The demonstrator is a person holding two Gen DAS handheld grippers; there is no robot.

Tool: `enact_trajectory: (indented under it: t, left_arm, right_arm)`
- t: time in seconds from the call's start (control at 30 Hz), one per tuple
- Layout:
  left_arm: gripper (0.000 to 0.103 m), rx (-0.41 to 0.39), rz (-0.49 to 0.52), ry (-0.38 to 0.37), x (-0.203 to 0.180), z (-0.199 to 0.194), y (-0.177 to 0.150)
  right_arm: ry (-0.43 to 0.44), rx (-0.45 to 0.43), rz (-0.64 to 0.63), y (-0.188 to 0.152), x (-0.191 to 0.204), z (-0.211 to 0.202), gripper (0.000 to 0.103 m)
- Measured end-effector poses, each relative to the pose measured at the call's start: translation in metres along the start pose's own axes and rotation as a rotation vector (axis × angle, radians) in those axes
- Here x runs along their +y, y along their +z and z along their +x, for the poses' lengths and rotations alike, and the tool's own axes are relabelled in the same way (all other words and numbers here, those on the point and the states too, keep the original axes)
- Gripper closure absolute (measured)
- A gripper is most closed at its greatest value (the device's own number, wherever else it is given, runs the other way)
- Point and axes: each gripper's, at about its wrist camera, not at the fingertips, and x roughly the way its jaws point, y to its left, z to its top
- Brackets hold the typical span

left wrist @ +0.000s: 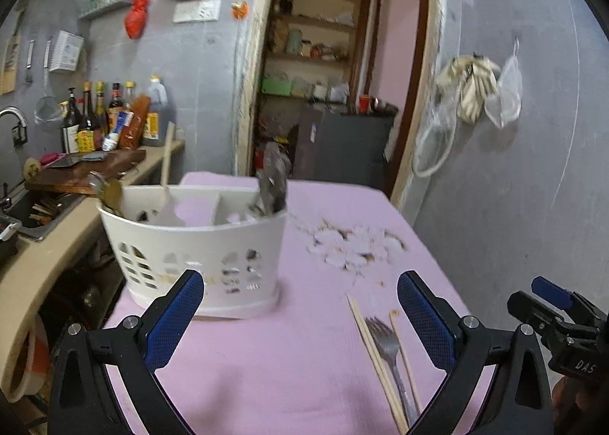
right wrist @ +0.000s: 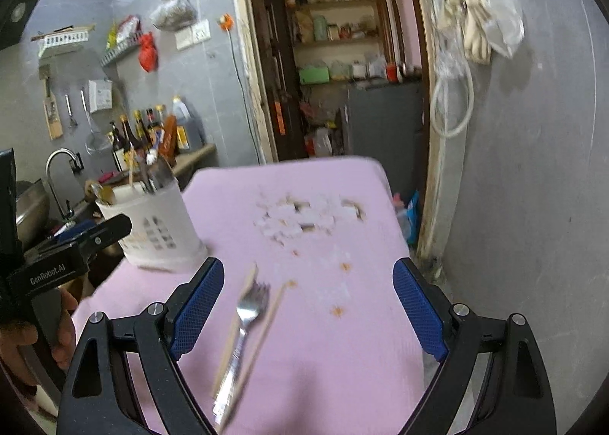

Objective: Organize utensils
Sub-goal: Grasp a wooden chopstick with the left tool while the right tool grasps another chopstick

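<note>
Both grippers, left gripper (left wrist: 300,315) and right gripper (right wrist: 308,307), spread wide, empty. Fork (right wrist: 243,324) lies touching chopsticks (right wrist: 262,324) on table (right wrist: 327,366); risk: grabbing all together

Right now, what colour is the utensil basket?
White utensil basket, with cut-out holes; clearest in the left wrist view.

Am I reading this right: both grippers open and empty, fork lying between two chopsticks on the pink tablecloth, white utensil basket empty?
One thing is off: the white utensil basket is not empty. The left wrist view shows a wooden spatula and metal utensils standing in it. The rest holds: left gripper and right gripper open and empty, fork between the chopsticks on the pink tablecloth.
</note>
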Motion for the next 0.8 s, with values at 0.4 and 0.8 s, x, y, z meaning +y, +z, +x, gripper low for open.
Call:
enact_trajectory:
  t: [0.4, 0.8]
  left_arm:
    - [0.028, 0.225, -0.005, -0.106, -0.007, 0.068, -0.028]
    - [0.057, 0.364, 0.014, -0.189, -0.014, 0.100, -0.044]
  right_arm:
    - [0.060, 0.162, 0.039, -0.039, -0.007, 0.058, 0.051]
    - [0.107, 0.269, 0.011, -0.064, 0.022, 0.088, 0.056]
